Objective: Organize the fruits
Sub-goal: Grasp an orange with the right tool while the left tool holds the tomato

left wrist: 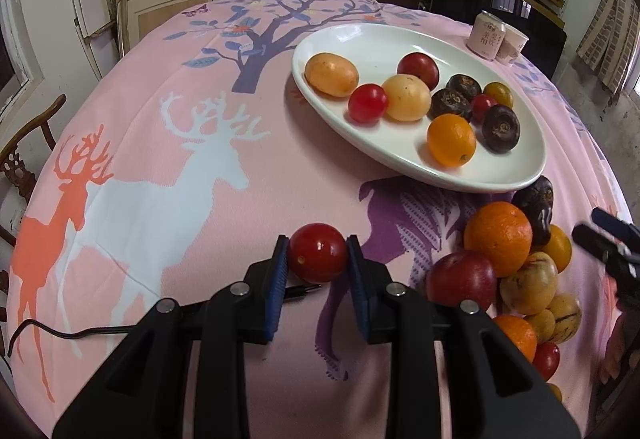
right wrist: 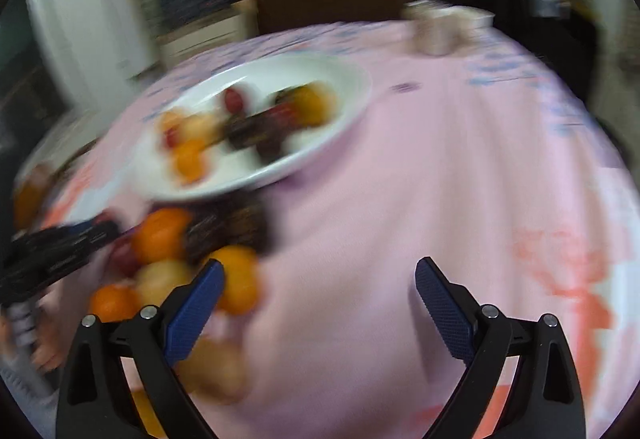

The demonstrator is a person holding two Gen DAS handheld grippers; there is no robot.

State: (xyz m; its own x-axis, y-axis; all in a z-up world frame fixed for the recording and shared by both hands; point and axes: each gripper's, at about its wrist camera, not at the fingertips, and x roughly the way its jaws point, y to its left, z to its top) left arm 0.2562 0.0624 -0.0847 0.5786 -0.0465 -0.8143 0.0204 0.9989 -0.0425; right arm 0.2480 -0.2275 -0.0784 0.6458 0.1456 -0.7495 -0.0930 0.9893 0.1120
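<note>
My left gripper (left wrist: 318, 253) is shut on a red cherry tomato (left wrist: 318, 253), held over the pink tablecloth in front of the white oval plate (left wrist: 500, 175). The plate holds several fruits: yellow, red, orange and dark ones. A pile of loose fruits lies at the right, led by a big orange (left wrist: 498, 243) and a red plum (left wrist: 460, 279). My right gripper (right wrist: 320, 279) is open and empty over bare cloth; it also shows at the right edge of the left wrist view (left wrist: 600, 235). The right wrist view is blurred; the plate's rim (right wrist: 352, 111) and the pile's orange (right wrist: 164, 235) show in it.
A drink can (left wrist: 486, 35) and a paper cup (left wrist: 512, 45) stand at the table's far right. A black cable (left wrist: 60, 333) lies on the cloth at the left. A wooden chair (left wrist: 24, 159) stands beyond the left edge. Shelves fill the background.
</note>
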